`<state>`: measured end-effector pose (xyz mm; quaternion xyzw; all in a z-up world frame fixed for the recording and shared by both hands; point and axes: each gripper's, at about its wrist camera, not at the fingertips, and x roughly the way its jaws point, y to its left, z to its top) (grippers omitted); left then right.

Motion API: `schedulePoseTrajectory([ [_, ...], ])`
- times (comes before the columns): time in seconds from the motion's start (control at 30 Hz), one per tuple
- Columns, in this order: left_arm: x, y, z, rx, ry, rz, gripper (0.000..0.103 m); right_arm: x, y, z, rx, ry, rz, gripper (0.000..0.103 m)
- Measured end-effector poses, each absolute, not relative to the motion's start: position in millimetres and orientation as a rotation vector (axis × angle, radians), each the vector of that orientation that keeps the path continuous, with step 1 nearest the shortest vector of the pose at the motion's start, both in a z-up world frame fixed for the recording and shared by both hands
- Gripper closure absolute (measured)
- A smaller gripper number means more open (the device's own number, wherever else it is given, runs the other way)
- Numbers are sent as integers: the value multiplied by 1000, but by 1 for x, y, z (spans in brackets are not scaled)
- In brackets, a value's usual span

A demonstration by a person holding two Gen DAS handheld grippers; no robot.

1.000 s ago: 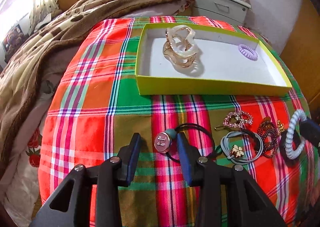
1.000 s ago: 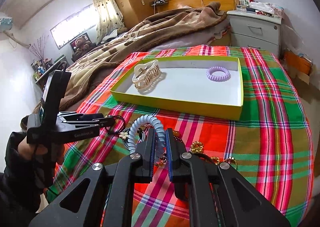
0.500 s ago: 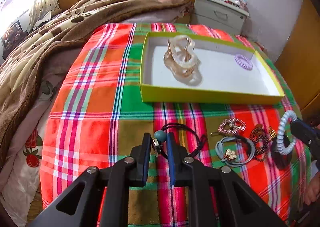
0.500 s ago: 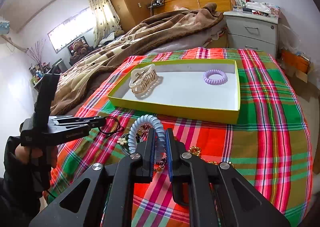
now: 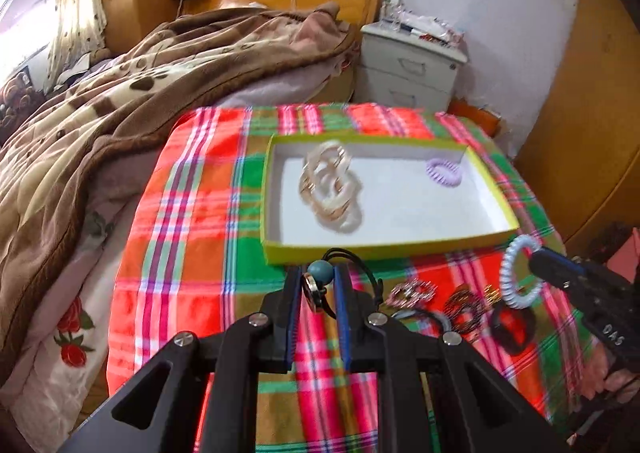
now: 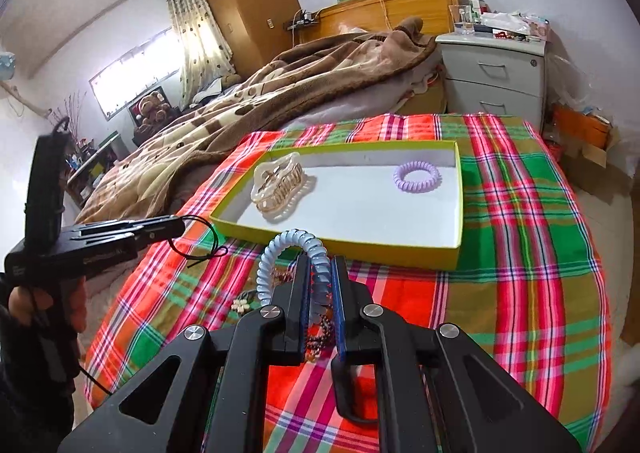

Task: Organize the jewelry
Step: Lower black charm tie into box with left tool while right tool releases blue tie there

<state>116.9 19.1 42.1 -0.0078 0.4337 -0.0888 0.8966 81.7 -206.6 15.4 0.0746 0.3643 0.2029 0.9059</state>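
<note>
Behind everything stands a bedroom with a wooden headboard (image 6: 384, 9), a brown blanket (image 5: 120, 101) thrown over the bed and a grey nightstand (image 6: 496, 73); nearer, a surface under a plaid cloth (image 6: 528, 253) carries the work. On the cloth lies a shallow box with yellow-green walls (image 6: 400, 253), and inside it already rest a cream claw clip (image 6: 280, 189) and a lilac spiral hair tie (image 6: 418, 177), well apart from each other. The left gripper (image 5: 318, 281) is clamped on a black cord hair tie with a teal bead and a metal charm (image 5: 318, 279), held above the cloth just before the near wall of the box. The right gripper (image 6: 320, 273) is closed on a pale blue spiral hair tie (image 6: 294, 253), also lifted, over the small heap of remaining pieces (image 5: 460, 307) on the cloth. It seems the carrying step is in hand for both pieces. Next, I think, each gripper must go forward over the near wall, lower, and open over a free part of the white floor, so that the cord does not catch on the claw clip.
</note>
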Motion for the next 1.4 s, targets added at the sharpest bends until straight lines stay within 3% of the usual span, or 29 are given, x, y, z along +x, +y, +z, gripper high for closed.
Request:
schedulePoseTrajectory([
  [0.53,189,-26,63,-69,896,-316,86,128,-227,27,157,758,284,93],
  [0.97,268,-74,13,-59,1023,-349,86,191,-242,-12,155,881,222,93],
  [1.4,294,-95,-16,0,1076,-326,86,206,-235,-28,73,924,224,93],
])
